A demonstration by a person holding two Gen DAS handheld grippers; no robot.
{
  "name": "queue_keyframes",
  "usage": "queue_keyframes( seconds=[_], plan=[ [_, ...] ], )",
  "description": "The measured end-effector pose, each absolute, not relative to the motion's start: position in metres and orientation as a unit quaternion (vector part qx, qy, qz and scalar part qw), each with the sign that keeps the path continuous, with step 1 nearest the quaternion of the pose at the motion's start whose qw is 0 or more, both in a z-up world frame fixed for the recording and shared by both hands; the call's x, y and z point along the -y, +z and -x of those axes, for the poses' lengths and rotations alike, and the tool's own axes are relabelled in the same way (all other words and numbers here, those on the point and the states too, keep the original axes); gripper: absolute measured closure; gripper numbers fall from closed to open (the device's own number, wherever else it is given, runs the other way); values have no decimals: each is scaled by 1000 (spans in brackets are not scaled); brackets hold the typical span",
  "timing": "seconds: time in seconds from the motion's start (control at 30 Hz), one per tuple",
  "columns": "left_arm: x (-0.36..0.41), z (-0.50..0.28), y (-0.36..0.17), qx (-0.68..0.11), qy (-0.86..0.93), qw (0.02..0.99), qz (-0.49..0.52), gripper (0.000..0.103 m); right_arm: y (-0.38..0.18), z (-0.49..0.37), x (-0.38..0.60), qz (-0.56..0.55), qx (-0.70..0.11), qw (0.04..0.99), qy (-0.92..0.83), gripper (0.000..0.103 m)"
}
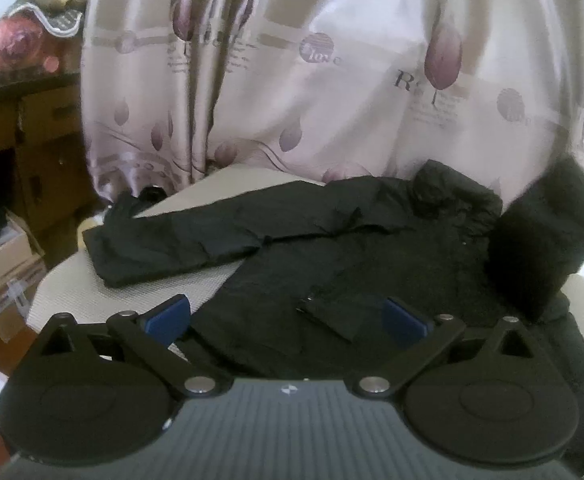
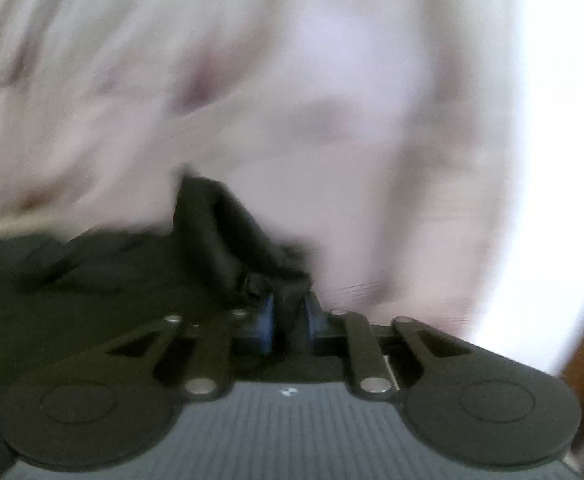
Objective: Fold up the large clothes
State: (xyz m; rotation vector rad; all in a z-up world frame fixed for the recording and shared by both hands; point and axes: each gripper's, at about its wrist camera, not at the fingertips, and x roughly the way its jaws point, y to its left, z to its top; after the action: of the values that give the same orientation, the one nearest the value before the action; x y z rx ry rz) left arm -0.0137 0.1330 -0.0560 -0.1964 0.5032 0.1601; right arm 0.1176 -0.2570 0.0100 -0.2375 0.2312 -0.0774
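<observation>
Left hand-held gripper (image 1: pixel 288 320) spread wide, holding nothing, poised over black jacket (image 1: pixel 331 248) lying flat on pale desk (image 1: pixel 132 292), one sleeve (image 1: pixel 172 244) extended leftward. Right hand-held gripper (image 2: pixel 288 320) clamped on raised jacket fold (image 2: pixel 228 236). Patterned curtain (image 1: pixel 292 80) behind.
</observation>
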Motion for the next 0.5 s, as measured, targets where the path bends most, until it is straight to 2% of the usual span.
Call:
queue_keyframes(
  seconds=[0.1,0.2,0.3,0.4,0.47,0.5],
  plan=[
    [-131,10,-59,-256,81,958,98,1,52,-89,358,79,-78,984,-139,88],
    [-126,5,-62,-262,79,956,101,1,67,-69,458,36,-88,971,-220,89],
    [-119,3,-62,-268,81,955,99,1,57,-51,526,2,-127,954,-272,88],
    [-112,2,-60,-269,78,955,95,1,40,-26,550,-71,-145,961,-224,84],
    [-106,0,-60,-274,74,954,94,1,24,-35,550,-122,-160,967,-158,48],
    [-102,-1,-59,-277,71,954,95,1,14,-35,547,-157,-171,966,-112,7]
  ],
)
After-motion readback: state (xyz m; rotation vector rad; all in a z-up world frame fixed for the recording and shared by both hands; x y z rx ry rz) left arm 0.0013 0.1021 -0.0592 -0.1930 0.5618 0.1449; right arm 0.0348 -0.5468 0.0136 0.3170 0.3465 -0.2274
